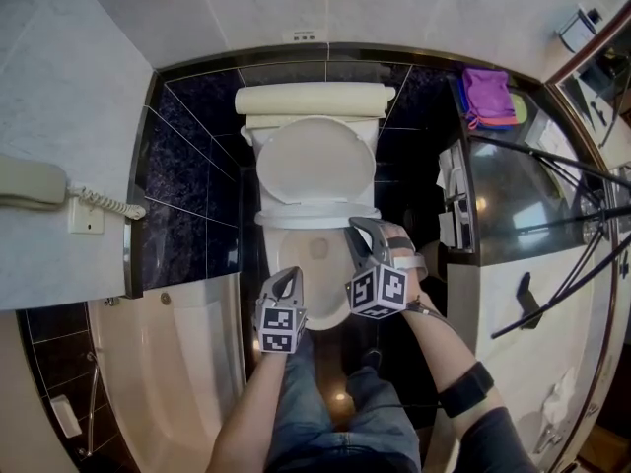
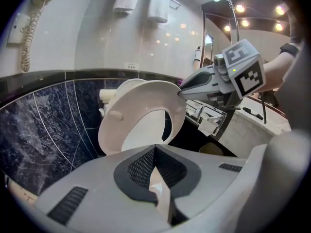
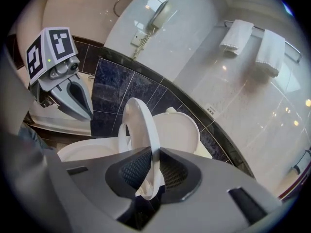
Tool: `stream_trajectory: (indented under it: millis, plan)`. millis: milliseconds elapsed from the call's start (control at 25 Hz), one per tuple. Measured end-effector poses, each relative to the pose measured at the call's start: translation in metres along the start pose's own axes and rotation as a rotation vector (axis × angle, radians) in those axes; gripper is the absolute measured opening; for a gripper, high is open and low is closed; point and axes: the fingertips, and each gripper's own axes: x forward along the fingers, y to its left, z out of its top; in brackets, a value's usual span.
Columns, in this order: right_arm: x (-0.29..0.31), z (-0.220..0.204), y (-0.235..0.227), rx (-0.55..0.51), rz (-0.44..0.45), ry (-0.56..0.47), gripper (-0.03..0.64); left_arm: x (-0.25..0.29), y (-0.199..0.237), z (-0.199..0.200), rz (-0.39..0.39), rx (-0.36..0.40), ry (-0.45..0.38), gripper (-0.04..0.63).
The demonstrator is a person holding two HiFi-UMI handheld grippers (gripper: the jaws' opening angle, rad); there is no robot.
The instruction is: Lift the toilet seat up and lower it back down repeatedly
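The right gripper (image 1: pixel 357 227) pinches the front rim of the toilet seat (image 1: pixel 314 217), which stands half up. Its hinge is at 12 o'clock. The left gripper (image 1: pixel 293 274), closed up and empty, is nearby at 7 o'clock.

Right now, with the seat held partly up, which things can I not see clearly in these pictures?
- Seat hinges: head view, behind the raised lid and the toilet seat that the right gripper clamps.
- Wall label: head view, print too small.
- Bathtub: head view, cut off by the picture's edge.
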Motion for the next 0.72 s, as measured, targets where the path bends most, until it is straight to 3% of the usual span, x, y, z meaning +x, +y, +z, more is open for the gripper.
stream_trajectory:
  millis: [520,720]
  plan:
    - [-0.053,-0.039,0.132,-0.084,0.129,0.016,0.092,-0.010,-0.024,-0.054,0.044,-0.052,0.010,0.000]
    - [-0.061,-0.061,0.183,-0.139,0.160,0.024,0.097,-0.009,-0.027,-0.096,0.064,-0.108,0.027,0.000]
